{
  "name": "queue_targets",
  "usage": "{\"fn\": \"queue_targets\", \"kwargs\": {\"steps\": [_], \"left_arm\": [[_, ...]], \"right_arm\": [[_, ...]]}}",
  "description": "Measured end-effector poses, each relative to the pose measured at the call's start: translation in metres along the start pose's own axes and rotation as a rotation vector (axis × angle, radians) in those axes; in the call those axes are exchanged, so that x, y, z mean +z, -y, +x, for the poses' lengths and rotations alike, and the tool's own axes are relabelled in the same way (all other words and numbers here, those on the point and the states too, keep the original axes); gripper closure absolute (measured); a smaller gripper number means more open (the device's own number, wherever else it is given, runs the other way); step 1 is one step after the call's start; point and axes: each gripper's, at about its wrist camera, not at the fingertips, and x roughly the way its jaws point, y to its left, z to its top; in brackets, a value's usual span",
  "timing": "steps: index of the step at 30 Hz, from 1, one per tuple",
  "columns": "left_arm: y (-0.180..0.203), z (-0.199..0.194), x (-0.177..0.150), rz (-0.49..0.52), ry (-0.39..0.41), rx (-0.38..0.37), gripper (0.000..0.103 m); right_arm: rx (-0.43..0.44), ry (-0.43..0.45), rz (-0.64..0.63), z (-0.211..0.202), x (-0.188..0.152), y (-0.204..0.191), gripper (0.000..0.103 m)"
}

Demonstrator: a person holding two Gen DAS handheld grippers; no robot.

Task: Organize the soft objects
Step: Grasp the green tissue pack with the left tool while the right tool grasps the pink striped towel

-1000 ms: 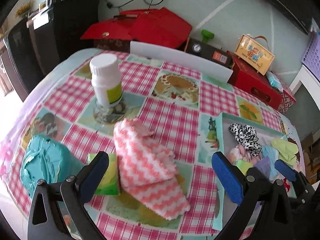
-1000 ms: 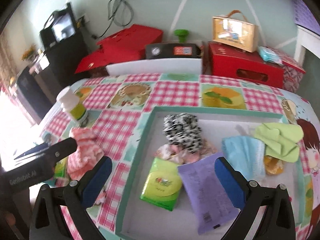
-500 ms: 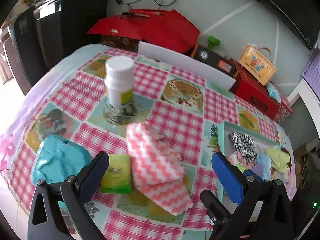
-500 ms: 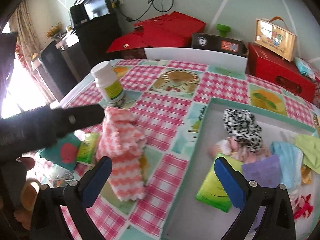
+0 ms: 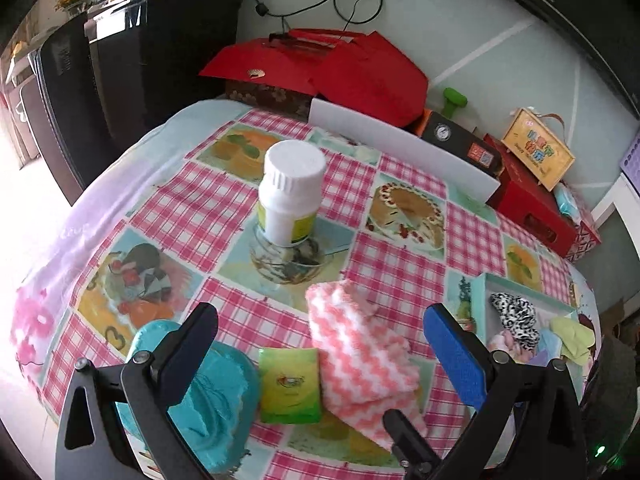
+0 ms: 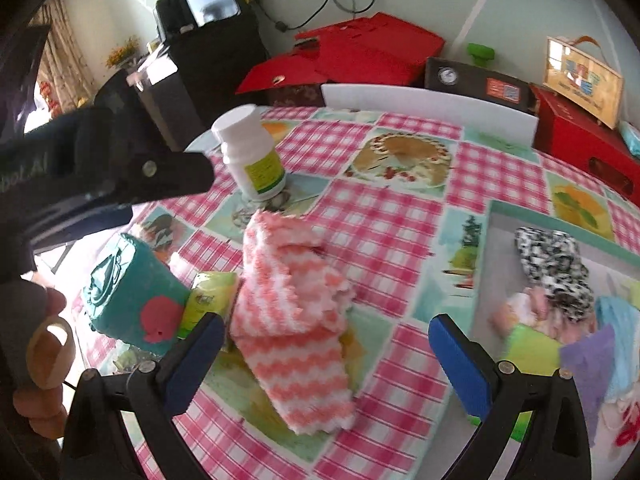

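Note:
A folded pink-and-white zigzag cloth (image 5: pixel 360 356) lies on the checked tablecloth; it also shows in the right wrist view (image 6: pixel 292 312). A green tissue pack (image 5: pixel 289 384) lies left of it, and a teal soft bundle (image 5: pixel 212 396) further left. My left gripper (image 5: pixel 320 356) is open and empty, above the pack and cloth. My right gripper (image 6: pixel 324 364) is open and empty, over the cloth's near end. A teal-rimmed tray (image 6: pixel 496 272) at the right holds a leopard scrunchie (image 6: pixel 552 260), a green pack, a purple packet and other soft items.
A white pill bottle (image 5: pixel 290 192) stands upright on a glass dish behind the cloth. Red boxes (image 5: pixel 360 68), a black case and a white board sit past the table's far edge. The left gripper's body (image 6: pixel 100 168) crosses the right wrist view at the left.
The left gripper has pulled back and turned left, bringing the teal bundle and the pack into its span. The right gripper has swung left from over the tray to over the pink cloth.

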Motion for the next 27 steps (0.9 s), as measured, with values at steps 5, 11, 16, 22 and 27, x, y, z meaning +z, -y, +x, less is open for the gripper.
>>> {"fn": "queue_targets", "kwargs": {"steps": [5,11,16,22,27], "left_arm": [[-0.018,0.01,0.01,-0.05,-0.08,-0.023,0.001],[-0.019,0.013,0.029,0.058,-0.144,0.006,0.001],[-0.018,0.027,0.045,0.175,-0.267,-0.003,0.001],[-0.006,0.048,0.055,0.343,-0.406,0.04,0.001],[-0.001,0.069,0.053,0.414,-0.515,0.059,0.001]], "right_arm": [[0.006,-0.031,0.003,0.014,0.001,-0.012,0.004],[-0.007,-0.058,0.023,0.026,0.002,-0.016,0.012],[0.004,-0.079,0.056,0.033,0.002,-0.013,0.018],[0.015,-0.103,0.075,0.042,0.001,-0.013,0.032],[0.02,-0.109,0.087,0.045,0.001,-0.011,0.039]]}}
